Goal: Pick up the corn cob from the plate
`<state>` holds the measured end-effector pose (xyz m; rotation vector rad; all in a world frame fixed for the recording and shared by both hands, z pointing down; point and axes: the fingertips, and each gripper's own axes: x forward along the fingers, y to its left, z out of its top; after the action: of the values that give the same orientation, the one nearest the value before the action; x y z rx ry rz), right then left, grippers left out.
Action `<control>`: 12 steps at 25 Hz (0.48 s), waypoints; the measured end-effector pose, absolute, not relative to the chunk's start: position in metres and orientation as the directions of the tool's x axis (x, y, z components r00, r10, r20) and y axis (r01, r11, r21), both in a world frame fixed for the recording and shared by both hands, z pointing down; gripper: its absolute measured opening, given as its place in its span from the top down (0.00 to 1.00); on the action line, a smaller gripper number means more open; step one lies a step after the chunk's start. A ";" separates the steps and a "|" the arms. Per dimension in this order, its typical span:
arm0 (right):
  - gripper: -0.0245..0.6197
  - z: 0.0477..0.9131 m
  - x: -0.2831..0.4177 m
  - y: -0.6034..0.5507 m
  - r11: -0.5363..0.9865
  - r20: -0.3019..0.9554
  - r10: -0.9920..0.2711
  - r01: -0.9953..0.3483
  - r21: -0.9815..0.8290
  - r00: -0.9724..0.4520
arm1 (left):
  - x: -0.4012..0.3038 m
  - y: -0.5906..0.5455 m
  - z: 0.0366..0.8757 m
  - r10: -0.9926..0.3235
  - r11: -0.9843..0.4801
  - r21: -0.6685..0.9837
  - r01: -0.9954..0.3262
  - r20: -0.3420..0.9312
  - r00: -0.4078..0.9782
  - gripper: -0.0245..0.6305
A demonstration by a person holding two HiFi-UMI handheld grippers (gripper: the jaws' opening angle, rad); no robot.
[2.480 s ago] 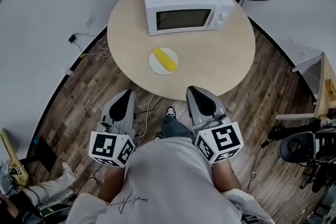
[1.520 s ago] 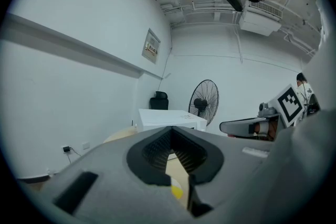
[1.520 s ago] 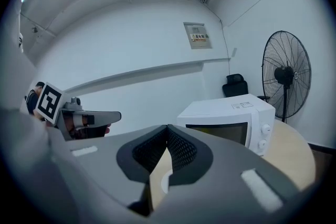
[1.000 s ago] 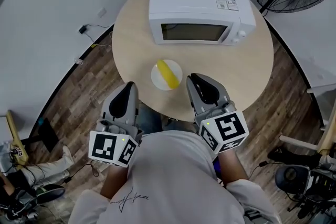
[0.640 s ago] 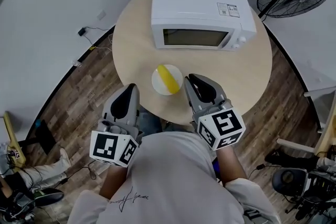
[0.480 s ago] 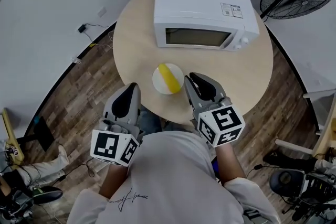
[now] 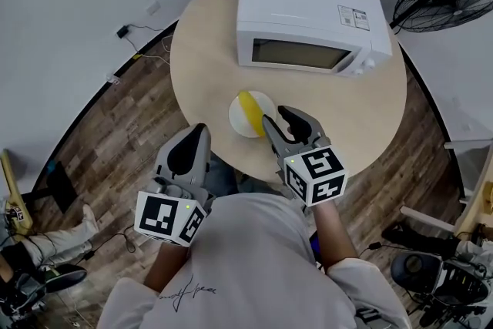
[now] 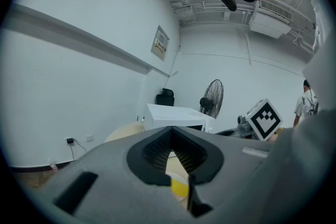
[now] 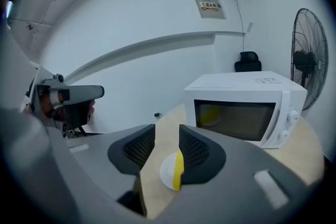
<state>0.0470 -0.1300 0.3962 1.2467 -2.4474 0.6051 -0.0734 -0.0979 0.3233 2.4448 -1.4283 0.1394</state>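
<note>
Two grippers, one target.

Left side: left gripper (image 7: 198, 130) hangs off the near edge of the round table (image 7: 202, 50), over the floor. Its own view shows the jaw tips together with nothing in them. It is idle and takes no part in this step.

Centre: corn cob (image 7: 248, 109) lies on the small white plate (image 7: 234, 116), running diagonally across it. The plate sits near the table's front edge, in front of the microwave (image 7: 308, 8). The cob is untouched.

Right side: right gripper (image 7: 275, 115) is tilted downward, its tips just beside the plate's near-right rim. Its jaws have just been opening and now stand about half apart. Nothing is between them. In the right gripper view the plate and cob show through the gap, ahead of the pads, with the cob partly hidden behind the right-hand pad.

Step in hand, as I judge it: approach and pre-open, with the grasp not yet made.

Next move needs:
- A short advance toward the cob, shifted slightly so it sits centred in the gap.
- Jaws set across the cob's width, not along its length.
- A close before lifting.

Risk: a low pad may nudge the plate.
</note>
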 end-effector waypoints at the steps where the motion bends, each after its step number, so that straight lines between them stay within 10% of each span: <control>1: 0.72 0.399 0.047 -0.132 0.525 0.472 -0.680 -0.822 -0.221 -0.561 | -0.074 -0.099 0.324 -0.833 -0.458 0.212 -0.863 0.238 0.500 0.98; 12: 0.69 0.425 0.039 -0.149 0.514 0.526 -0.653 -0.829 -0.222 -0.545 | -0.079 -0.105 0.330 -0.821 -0.457 0.242 -0.856 0.255 0.510 0.98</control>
<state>0.0393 -0.1487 0.4255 1.2255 -2.3824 0.6444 -0.0792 -0.1055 0.3303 2.4190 -1.3979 0.1442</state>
